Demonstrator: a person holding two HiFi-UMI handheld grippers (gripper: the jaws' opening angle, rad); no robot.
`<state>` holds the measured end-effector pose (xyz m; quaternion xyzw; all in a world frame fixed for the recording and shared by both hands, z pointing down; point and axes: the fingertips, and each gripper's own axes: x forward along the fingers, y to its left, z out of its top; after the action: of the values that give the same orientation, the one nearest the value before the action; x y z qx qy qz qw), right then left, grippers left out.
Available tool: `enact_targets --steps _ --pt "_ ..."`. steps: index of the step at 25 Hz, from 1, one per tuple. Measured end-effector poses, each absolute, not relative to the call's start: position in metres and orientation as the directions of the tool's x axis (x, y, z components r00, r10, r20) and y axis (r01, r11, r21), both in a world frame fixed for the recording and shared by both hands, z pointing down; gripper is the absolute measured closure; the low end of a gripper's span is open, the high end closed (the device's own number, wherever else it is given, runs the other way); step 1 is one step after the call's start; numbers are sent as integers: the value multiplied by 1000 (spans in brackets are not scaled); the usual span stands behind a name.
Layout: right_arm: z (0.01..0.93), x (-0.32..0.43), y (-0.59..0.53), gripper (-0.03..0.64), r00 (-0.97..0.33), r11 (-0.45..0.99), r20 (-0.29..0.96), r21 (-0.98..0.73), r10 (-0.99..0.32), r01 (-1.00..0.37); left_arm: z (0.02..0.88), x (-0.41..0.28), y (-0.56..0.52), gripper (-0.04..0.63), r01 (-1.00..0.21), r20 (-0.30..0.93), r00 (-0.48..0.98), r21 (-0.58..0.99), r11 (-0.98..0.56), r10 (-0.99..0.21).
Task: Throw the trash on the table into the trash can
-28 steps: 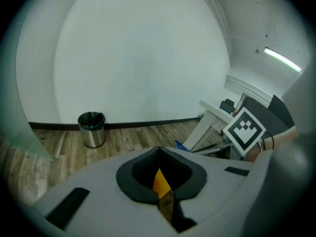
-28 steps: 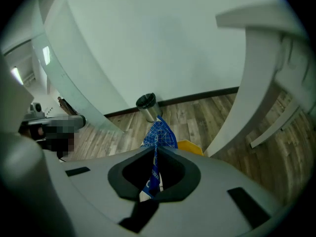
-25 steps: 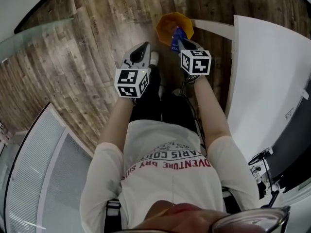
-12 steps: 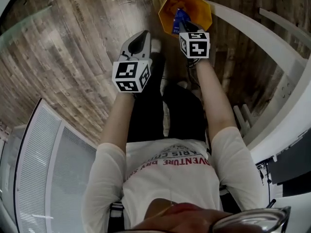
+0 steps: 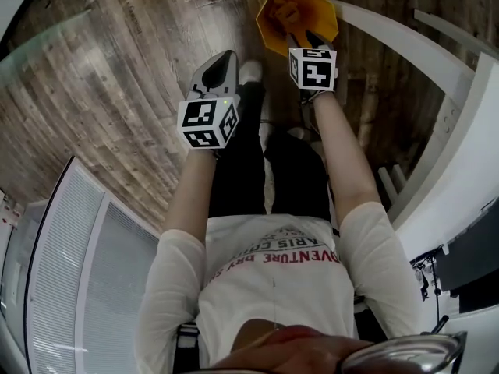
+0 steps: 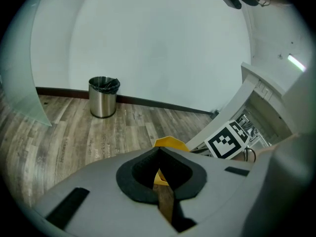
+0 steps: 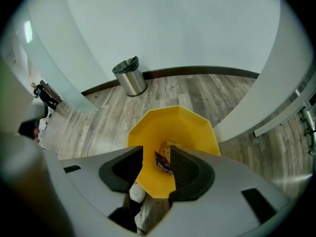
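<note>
The yellow trash can (image 5: 298, 15) stands on the wood floor in front of the person's feet. My right gripper (image 5: 301, 39) hangs over its rim. In the right gripper view its jaws (image 7: 157, 152) are opening over the can's mouth (image 7: 190, 127). A blue wrapper (image 7: 162, 163) lies loose between them, down inside the can by the right pad, and nothing presses on it. The head view does not show the wrapper. My left gripper (image 5: 222, 67) is held left of the can, shut and empty (image 6: 159, 152). The can's rim (image 6: 168, 143) peeks past its tips.
A round steel bin (image 7: 129, 76) with a black liner stands by the far wall (image 6: 103, 97). The white table (image 5: 468, 154) curves along the right. A glass panel (image 5: 47, 53) stands at the left, and the person's legs are below the grippers.
The blue wrapper that stuck up from the right gripper's shut jaws over the can is gone from them. The right gripper has moved a little further over the can.
</note>
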<state>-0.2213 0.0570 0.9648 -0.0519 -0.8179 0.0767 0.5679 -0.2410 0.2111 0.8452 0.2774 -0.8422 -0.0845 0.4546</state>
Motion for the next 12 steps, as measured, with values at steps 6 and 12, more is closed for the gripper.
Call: enact_targets --steps 6,12 --pt "867 -236 50 575 -480 983 868 -175 128 -53 777 -244 199 572 -423 693 -453 387 820 -561" --pt "717 -241 41 589 -601 975 791 -203 112 -86 654 -251 167 572 -495 628 -459 407 768 -629"
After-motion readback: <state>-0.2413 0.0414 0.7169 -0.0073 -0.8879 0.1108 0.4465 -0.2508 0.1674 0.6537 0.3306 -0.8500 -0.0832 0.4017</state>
